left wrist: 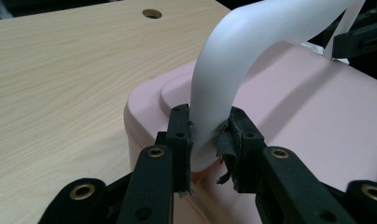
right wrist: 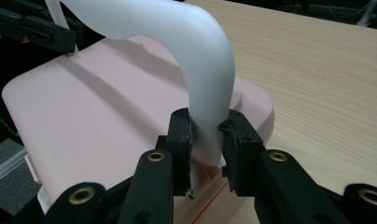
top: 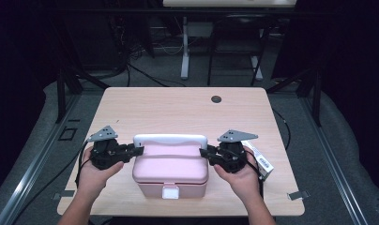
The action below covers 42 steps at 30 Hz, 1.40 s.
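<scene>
A pink box (top: 170, 168) sits at lower centre of the frame on the wooden bench (top: 178, 110), its white handle (top: 170, 139) raised. The left tongs (top: 137, 151) pinch the handle's left end; the right tongs (top: 204, 152) pinch its right end. In both gripper views the pads press the handle's base (left wrist: 206, 135) (right wrist: 206, 135) from either side.

pink box (top: 171, 169): 1 | white handle (top: 170, 139): 1 | claws: 2 | table (top: 178, 108): 1
</scene>
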Available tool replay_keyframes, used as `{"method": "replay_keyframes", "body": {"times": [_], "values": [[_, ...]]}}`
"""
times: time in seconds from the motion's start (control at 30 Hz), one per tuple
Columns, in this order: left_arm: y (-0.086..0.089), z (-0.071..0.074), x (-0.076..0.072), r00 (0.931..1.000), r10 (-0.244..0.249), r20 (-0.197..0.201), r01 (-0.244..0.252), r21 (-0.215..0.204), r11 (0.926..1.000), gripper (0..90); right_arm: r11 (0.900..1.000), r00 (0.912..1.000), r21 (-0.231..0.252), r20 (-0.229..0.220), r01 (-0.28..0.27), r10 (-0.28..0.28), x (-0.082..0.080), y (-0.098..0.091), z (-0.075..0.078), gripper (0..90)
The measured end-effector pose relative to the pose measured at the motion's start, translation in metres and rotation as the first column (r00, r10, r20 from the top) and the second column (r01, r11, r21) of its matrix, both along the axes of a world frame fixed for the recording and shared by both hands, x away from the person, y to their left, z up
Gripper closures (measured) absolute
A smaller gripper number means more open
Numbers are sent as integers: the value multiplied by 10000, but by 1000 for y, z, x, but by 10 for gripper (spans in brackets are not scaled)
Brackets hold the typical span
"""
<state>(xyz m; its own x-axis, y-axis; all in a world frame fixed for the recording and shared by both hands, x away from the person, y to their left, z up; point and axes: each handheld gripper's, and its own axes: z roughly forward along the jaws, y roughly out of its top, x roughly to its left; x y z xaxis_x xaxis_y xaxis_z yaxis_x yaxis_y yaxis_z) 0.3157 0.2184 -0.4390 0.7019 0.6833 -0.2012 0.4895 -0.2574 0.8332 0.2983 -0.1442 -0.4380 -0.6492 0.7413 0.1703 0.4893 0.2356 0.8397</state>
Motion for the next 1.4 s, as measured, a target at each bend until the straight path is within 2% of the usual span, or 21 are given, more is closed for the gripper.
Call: {"method": "replay_keyframes", "body": {"times": [0.1, 0.13, 0.2, 0.3, 0.43, 0.67, 0.77, 0.9, 0.93, 1.0, 1.1, 1.17, 1.3, 1.4], "values": [[1, 4, -2, 9999, 58, 132, -57, -46, 10000, 735, 9999, 10000, 160, 90, 30, -32, -1, 0, 2, 735], [1, 6, -3, 9995, 92, 287, -88, -130, 9999, 735, 9998, 9996, 202, 271, 49, -55, -2, 0, 5, 735], [1, 7, -2, 9995, 115, 311, -109, -208, 9997, 735, 9995, 9991, 306, 415, 120, -132, -2, 0, 6, 735], [2, 5, -1, 9996, 118, 262, -107, -415, 9991, 732, 9988, 9992, 482, 381, 110, -128, 0, -1, 6, 735], [4, 7, -4, 9995, 63, 299, -51, -430, 9991, 693, 9987, 9992, 509, 375, 81, -100, 0, -1, 6, 736], [14, 21, -19, 9977, 218, 644, -191, -409, 9990, 651, 9988, 9992, 487, 391, 68, -87, 0, -1, 8, 736], [20, 24, -27, 9976, 89, 685, -60, -429, 9991, 651, 9983, 9989, 566, 442, 118, -144, -1, -2, 9, 736], [24, 19, -39, 9977, 54, 671, -34, -303, 9995, 683, 9972, 9988, 735, 440, 159, -192, -1, -4, 10, 737], [28, 14, -47, 9981, 114, 602, -99, -257, 9996, 702, 9967, 9989, 791, 425, 178, -212, -1, -4, 10, 737], [30, 11, -50, 9986, 53, 519, -45, -170, 9998, 719, 9968, 9989, 784, 432, 169, -203, 0, -4, 10, 737], [33, -1, -61, 9994, -46, 336, 47, -37, 10000, 794, 9970, 9989, 753, 430, 179, -212, 0, -4, 10, 736], [33, -4, -61, 9993, -36, 359, 38, -35, 10000, 808, 9970, 9988, 747, 433, 194, -227, -1, -4, 11, 737], [32, -10, -60, 9999, -80, 100, 80, -42, 10000, 878, 9969, 9987, 763, 460, 205, -241, 0, -3, 11, 736], [26, -17, -58, 9997, -224, -20, 224, 143, 9996, 894, 9971, 9988, 734, 430, 208, -240, 0, -4, 10, 736]]}}
